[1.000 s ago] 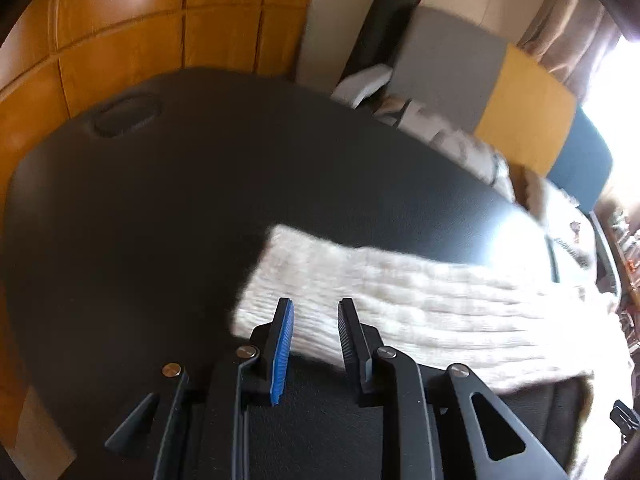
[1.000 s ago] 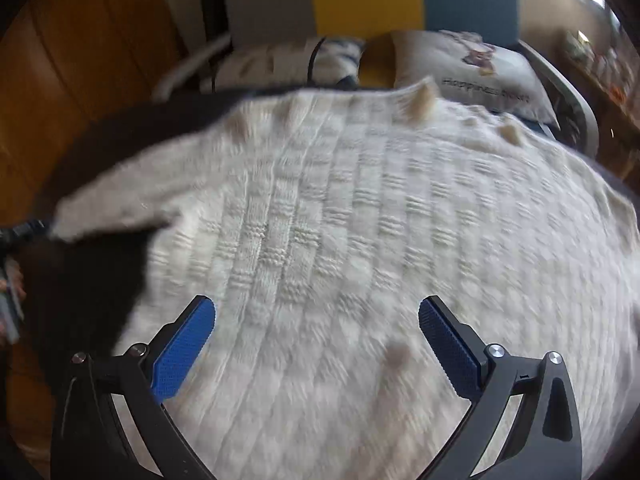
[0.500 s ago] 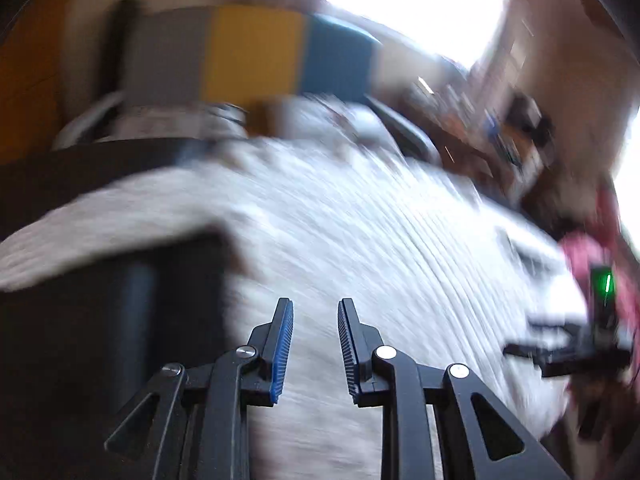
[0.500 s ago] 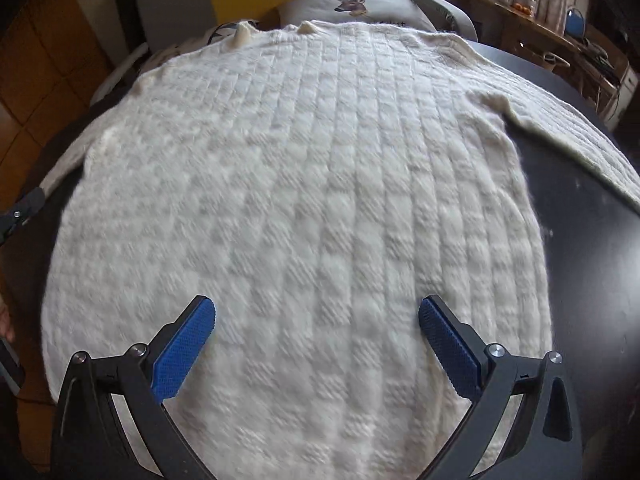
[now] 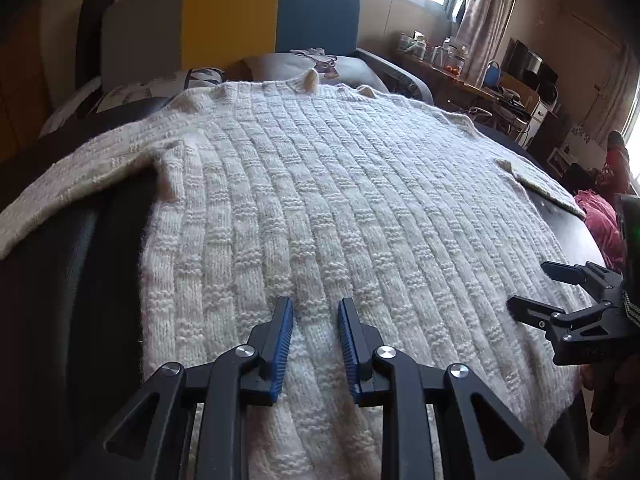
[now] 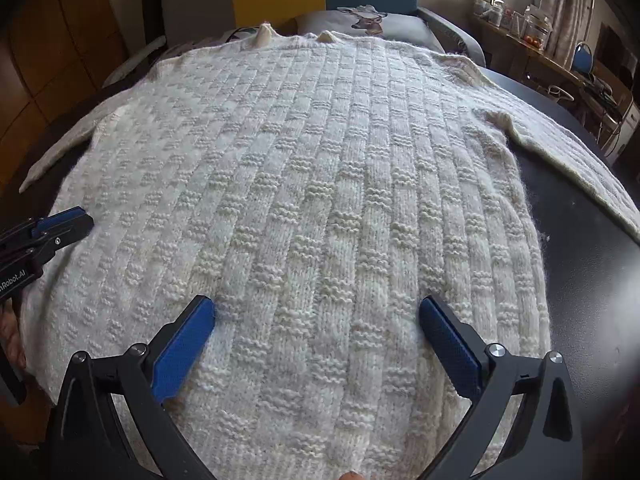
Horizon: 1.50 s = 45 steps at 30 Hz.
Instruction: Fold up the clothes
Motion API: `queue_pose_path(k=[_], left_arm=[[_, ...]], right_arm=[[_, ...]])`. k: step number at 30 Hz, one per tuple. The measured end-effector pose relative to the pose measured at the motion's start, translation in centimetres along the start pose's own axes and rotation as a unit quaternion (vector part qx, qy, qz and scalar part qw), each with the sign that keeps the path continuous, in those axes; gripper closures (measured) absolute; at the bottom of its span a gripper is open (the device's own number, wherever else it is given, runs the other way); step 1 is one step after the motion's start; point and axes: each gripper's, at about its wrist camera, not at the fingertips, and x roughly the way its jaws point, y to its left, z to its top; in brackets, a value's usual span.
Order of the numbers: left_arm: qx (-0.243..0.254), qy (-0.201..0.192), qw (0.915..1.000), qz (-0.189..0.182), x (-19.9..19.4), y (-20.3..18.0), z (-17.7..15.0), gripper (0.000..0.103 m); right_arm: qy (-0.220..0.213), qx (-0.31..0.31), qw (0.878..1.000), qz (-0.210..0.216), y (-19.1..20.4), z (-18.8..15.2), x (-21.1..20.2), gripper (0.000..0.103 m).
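A cream knit sweater point(image 5: 340, 200) point(image 6: 320, 160) lies spread flat on a black table point(image 5: 60, 280) point(image 6: 592, 280), collar at the far side. Its left sleeve point(image 5: 80, 176) stretches out left and its right sleeve point(image 6: 580, 160) runs out right. My left gripper point(image 5: 314, 302) hovers over the lower left of the sweater's body, jaws a narrow gap apart with nothing between them. It shows at the left edge of the right wrist view point(image 6: 86, 220). My right gripper point(image 6: 316, 302) point(image 5: 532, 285) stands wide open over the lower middle of the body, holding nothing.
A sofa with a grey, yellow and blue back point(image 5: 228, 12) and cushions point(image 5: 304, 64) stands just beyond the table's far edge. A cluttered desk point(image 5: 480, 80) and a red cloth point(image 5: 600, 216) are at the right. Wood panelling point(image 6: 40, 60) lines the left.
My left gripper swung from the sleeve end over bare table across to the sweater's body. The right gripper drew back toward the hem, so the whole sweater now shows. Neither gap changed.
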Motion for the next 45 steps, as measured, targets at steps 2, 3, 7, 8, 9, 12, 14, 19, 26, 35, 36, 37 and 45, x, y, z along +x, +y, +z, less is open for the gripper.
queue_pose_path(k=[2,3,7,8,9,12,14,19,26,35,36,37,45], left_arm=[[0.003,-0.006,0.9999,0.013,0.0,-0.5,-0.2,0.08],[0.002,-0.01,0.9998,0.018,0.0,-0.6,-0.4,0.08],[0.017,-0.028,0.9989,0.034,-0.4,-1.0,-1.1,0.079],[0.02,-0.03,0.9988,0.034,-0.5,-1.0,-1.2,0.078],[0.022,-0.032,0.9987,0.034,-0.6,-0.9,-1.2,0.077],[0.023,-0.03,0.9988,0.03,-0.6,-0.5,-1.1,0.077],[0.019,-0.024,0.9991,0.031,-0.7,-0.2,-0.7,0.077],[0.009,-0.034,0.999,0.028,-2.5,-0.1,-0.1,0.077],[0.006,0.001,0.9992,0.041,-1.3,-1.5,-0.8,0.077],[-0.007,0.001,0.9989,0.046,-1.7,-1.4,-0.8,0.077],[-0.007,0.002,0.999,0.044,-1.7,-1.4,-0.8,0.077],[-0.006,0.005,0.9989,0.046,-1.7,-1.5,-0.9,0.077],[-0.004,0.007,0.9982,0.059,-1.5,-1.8,-1.3,0.076]], right_arm=[[-0.006,0.006,1.0,-0.003,0.0,-0.1,-0.1,0.0],[-0.009,0.008,1.0,-0.006,0.1,-0.3,-0.3,0.0],[-0.017,0.013,1.0,-0.005,0.0,-1.5,-1.1,0.0],[-0.019,0.01,1.0,-0.005,0.1,-1.7,-1.2,0.0],[-0.022,0.007,1.0,-0.004,0.3,-1.9,-1.2,0.0],[-0.012,0.01,1.0,-0.005,0.4,-1.6,-1.3,0.0],[-0.006,0.011,1.0,-0.002,0.4,-1.3,-1.3,0.0],[-0.001,0.011,1.0,-0.002,0.2,-1.1,-2.1,0.0],[-0.001,0.003,0.999,-0.042,-0.6,-2.6,-2.6,0.0],[-0.017,0.007,0.999,-0.042,-0.9,-2.9,-3.5,0.0],[-0.022,0.004,0.999,-0.046,-0.7,-2.9,-3.7,0.0],[-0.026,0.001,0.998,-0.051,-0.5,-2.9,-4.0,0.0],[-0.032,-0.013,0.998,-0.048,0.4,-2.3,-4.5,0.0]])
